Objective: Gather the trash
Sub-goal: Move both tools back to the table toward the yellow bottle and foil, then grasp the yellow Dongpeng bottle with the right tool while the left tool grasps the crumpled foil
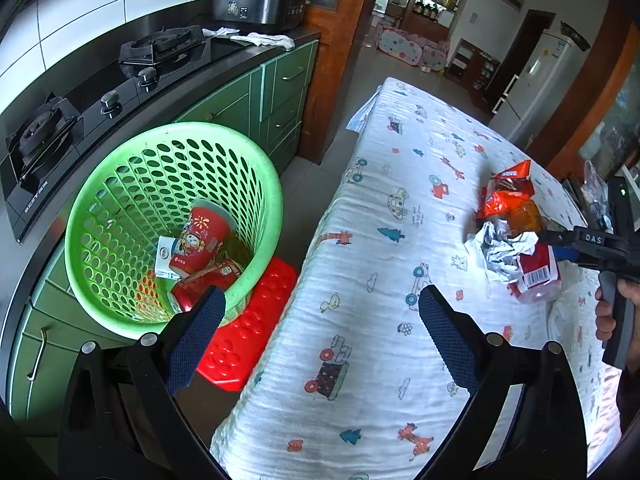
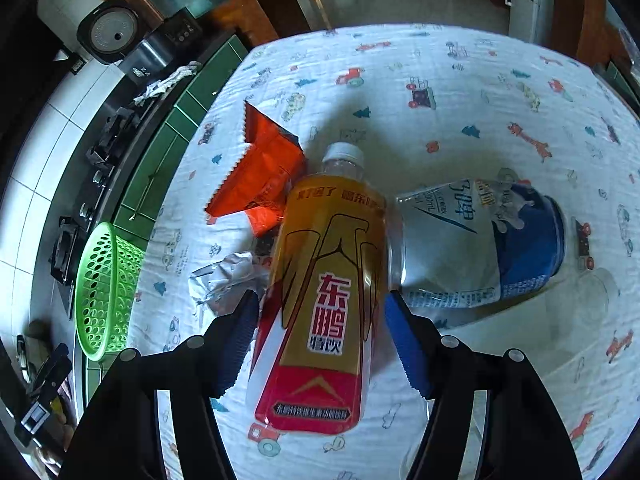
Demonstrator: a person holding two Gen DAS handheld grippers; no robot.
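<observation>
Nearest in the right wrist view: the right gripper [image 2: 320,344], fingers spread wide to either side of the yellow drink bottle [image 2: 324,292], not yet pressing it. Lying flat on the cloth-covered surface [image 2: 500,92], red base toward the fingers, white cap pointing far, so long axis in line with the approach and pads set across the narrow width. Touching or nearly touching on the right, a blue-and-silver can [image 2: 480,244] on its side; at far left an orange snack wrapper [image 2: 260,176]; at near left a crumpled foil wad [image 2: 228,280] just beside the left finger. Little open room on either flank, so likely some brushing against can or foil on closing. Clearly the nearer hand for this bottle. In the left wrist view: the left gripper [image 1: 322,312] with fingers spread and nothing between them, hanging over the surface's left edge, well apart from the pile. Off that edge, near left: the green basket [image 1: 256,184], tilted mouth toward the camera, on a red stool [image 1: 248,332], already holding red cans or cups. Open path leftward across bare cloth from bottle to basket.
</observation>
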